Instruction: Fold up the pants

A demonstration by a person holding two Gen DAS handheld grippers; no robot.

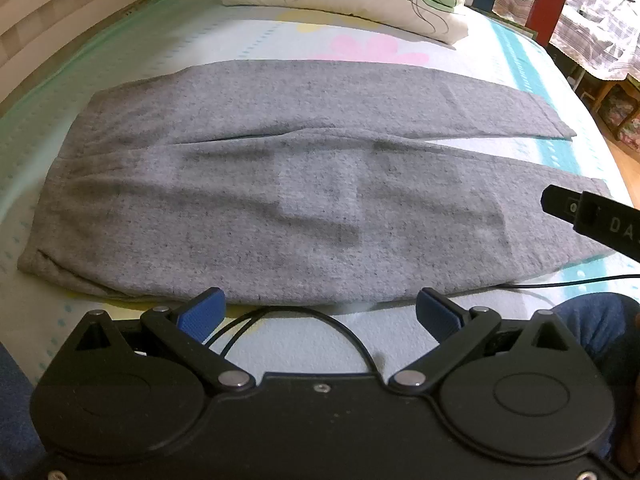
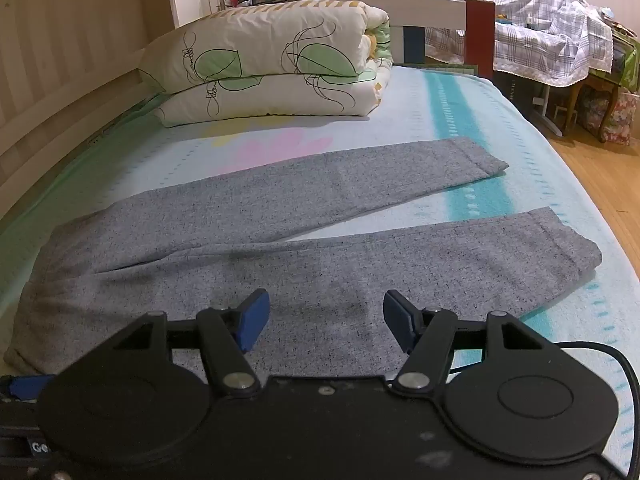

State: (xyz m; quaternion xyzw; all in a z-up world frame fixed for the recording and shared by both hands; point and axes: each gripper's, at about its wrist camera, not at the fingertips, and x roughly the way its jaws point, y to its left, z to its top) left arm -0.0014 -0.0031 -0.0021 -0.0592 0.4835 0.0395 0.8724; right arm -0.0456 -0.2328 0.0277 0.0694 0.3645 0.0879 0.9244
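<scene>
Grey pants (image 1: 304, 176) lie flat on the bed, waistband to the left, both legs stretched to the right and slightly apart. My left gripper (image 1: 320, 314) hovers open just in front of the near edge of the pants, nothing between its blue pads. In the right wrist view the same pants (image 2: 280, 240) spread out, leg cuffs at the right. My right gripper (image 2: 326, 326) is open above the near leg, empty. The right gripper's black body (image 1: 592, 216) pokes in at the right edge of the left wrist view.
A folded quilt (image 2: 272, 68) with green leaf print sits at the head of the bed (image 2: 460, 112). A wall runs along the bed's far side. Black cables (image 1: 288, 320) lie on the sheet near me. A covered table (image 2: 540, 40) and wood floor lie to the right.
</scene>
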